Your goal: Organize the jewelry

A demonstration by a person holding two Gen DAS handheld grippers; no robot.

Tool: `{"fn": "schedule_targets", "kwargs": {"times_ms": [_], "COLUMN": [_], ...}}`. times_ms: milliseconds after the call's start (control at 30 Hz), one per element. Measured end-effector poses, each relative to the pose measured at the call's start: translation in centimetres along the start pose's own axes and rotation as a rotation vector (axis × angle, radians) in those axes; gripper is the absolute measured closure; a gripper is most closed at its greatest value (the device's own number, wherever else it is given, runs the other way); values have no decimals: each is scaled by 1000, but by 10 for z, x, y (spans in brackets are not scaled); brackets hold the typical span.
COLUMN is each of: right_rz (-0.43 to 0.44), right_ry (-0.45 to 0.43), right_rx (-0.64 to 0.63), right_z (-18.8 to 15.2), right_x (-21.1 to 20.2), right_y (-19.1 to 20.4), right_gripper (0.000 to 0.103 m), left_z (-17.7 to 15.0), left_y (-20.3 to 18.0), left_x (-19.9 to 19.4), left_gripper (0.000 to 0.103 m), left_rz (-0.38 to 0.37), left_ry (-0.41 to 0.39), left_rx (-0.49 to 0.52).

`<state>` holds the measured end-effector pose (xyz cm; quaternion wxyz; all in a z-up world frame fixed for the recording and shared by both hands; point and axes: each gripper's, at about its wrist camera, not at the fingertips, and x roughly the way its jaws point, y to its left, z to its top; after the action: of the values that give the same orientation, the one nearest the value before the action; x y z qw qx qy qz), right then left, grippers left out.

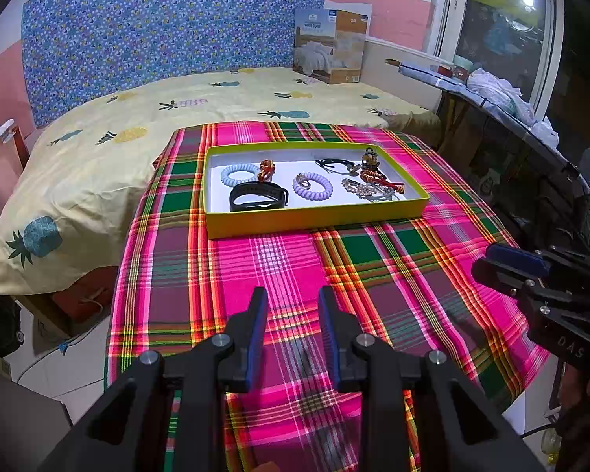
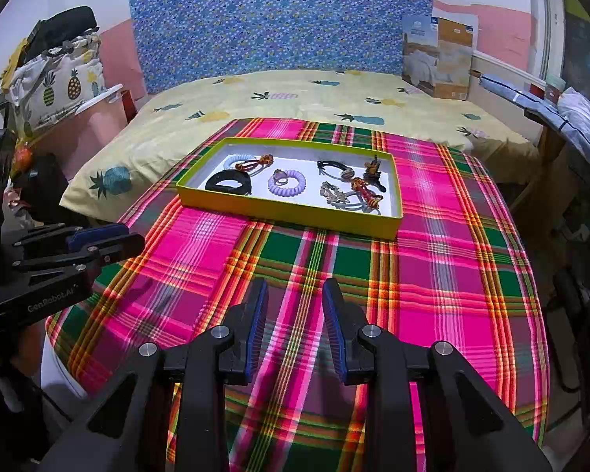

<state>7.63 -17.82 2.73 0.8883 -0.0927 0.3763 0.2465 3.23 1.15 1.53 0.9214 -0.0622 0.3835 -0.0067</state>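
Note:
A yellow-green box lid [image 1: 314,218] [image 2: 287,210] with a white floor sits on the far part of a plaid cloth. In it lie a black wristband [image 1: 259,195] [image 2: 229,183], a pale blue coil hair tie [image 1: 240,174], a lilac coil hair tie [image 1: 312,186] [image 2: 287,183], a dark cord bracelet [image 1: 336,165] [image 2: 334,169], a beaded chain [image 1: 364,188] [image 2: 336,194] and red-orange knotted cords [image 1: 377,177] [image 2: 367,192]. My left gripper [image 1: 293,295] is open and empty above the near cloth. My right gripper [image 2: 295,287] is open and empty too, to its right.
The plaid cloth [image 1: 295,275] [image 2: 432,275] covers a small table in front of a bed with a pineapple-print cover [image 1: 98,149] [image 2: 295,94]. A cardboard bedding box [image 1: 330,45] [image 2: 438,57] stands at the bed's far right. A cluttered shelf [image 1: 491,90] runs along the right.

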Motion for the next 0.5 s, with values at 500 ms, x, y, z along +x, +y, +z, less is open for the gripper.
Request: {"fn": "schedule_targets", "kwargs": {"times_ms": [500], "right_rz": [-1], "right_ry": [3], "right_rx": [-3], "right_z": [1], "right_x": [2], "right_y": [0], "right_gripper": [74], "left_z": [0], "left_y": [0], "left_x": [1], "left_gripper": [75], "left_rz": [4], "left_ry": [-2], "left_rx": [2]}}
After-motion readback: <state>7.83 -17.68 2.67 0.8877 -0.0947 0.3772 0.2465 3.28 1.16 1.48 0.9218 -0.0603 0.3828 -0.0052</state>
